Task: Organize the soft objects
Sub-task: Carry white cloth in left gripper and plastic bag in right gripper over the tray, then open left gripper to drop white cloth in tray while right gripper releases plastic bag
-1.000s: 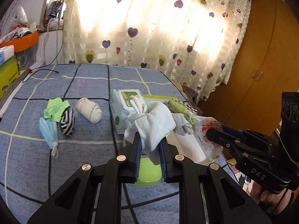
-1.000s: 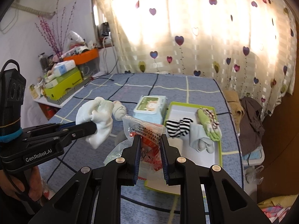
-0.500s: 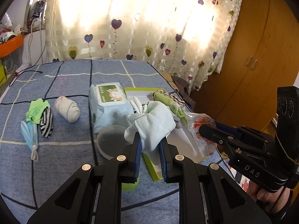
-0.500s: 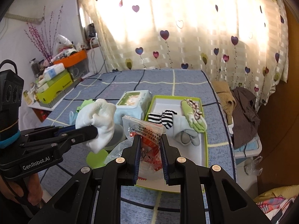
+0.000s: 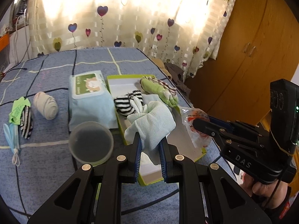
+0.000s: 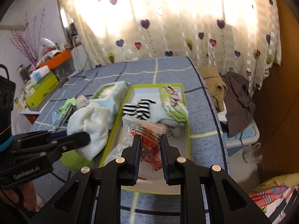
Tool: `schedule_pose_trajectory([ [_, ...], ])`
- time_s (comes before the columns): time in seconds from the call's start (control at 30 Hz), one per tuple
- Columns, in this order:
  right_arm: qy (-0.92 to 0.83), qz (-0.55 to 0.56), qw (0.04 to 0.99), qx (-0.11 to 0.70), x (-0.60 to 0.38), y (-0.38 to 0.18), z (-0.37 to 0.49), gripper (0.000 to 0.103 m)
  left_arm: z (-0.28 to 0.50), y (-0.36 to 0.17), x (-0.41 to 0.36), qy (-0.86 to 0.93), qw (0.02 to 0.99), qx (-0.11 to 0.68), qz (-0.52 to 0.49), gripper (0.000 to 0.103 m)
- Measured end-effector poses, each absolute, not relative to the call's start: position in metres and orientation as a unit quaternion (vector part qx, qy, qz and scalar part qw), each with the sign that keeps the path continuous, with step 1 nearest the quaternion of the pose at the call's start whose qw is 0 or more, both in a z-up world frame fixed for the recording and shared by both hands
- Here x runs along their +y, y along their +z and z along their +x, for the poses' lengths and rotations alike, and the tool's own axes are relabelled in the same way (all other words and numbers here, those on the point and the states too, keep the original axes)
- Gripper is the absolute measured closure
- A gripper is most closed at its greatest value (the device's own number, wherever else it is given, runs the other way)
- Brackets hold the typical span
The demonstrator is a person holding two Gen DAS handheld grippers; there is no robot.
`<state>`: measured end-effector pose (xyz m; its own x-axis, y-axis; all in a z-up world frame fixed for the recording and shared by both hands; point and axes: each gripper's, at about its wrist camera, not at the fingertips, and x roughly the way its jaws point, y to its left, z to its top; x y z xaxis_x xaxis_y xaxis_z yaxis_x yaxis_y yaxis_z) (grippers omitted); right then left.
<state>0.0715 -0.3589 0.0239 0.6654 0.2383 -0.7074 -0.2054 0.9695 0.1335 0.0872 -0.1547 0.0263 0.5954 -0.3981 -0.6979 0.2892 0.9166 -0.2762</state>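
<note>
My left gripper (image 5: 149, 142) is shut on a pale blue-white sock (image 5: 152, 122) and holds it over the near end of the green-rimmed tray (image 5: 121, 77). The tray holds a striped sock (image 5: 124, 103), a green sock (image 5: 160, 91) and a pale sock. My right gripper (image 6: 149, 140) is shut on a clear plastic packet with red print (image 6: 147, 130), also over the tray (image 6: 155, 85). The left gripper with its sock (image 6: 89, 128) shows at the left of the right wrist view.
A wet-wipe pack (image 5: 89, 97), a round clear lid (image 5: 91, 141), a rolled beige sock (image 5: 45, 105), a striped sock with green tag (image 5: 24, 115) and a blue face mask (image 5: 11, 136) lie on the blue bedspread. Clothes (image 6: 229, 91) lie beyond the bed's right edge.
Both grippers have moved right and forward over the tray, each still holding its item. The round lid and more of the tray have come into the left wrist view.
</note>
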Motion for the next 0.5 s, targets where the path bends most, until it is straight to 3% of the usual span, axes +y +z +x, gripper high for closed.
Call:
schedule_pose_trajectory([
  [0.5, 0.114, 0.013, 0.891, 0.44, -0.374, -0.02, 0.091, 0.084, 0.105, -0.005, -0.189, -0.218, 0.86, 0.458, -0.051, 0.084],
])
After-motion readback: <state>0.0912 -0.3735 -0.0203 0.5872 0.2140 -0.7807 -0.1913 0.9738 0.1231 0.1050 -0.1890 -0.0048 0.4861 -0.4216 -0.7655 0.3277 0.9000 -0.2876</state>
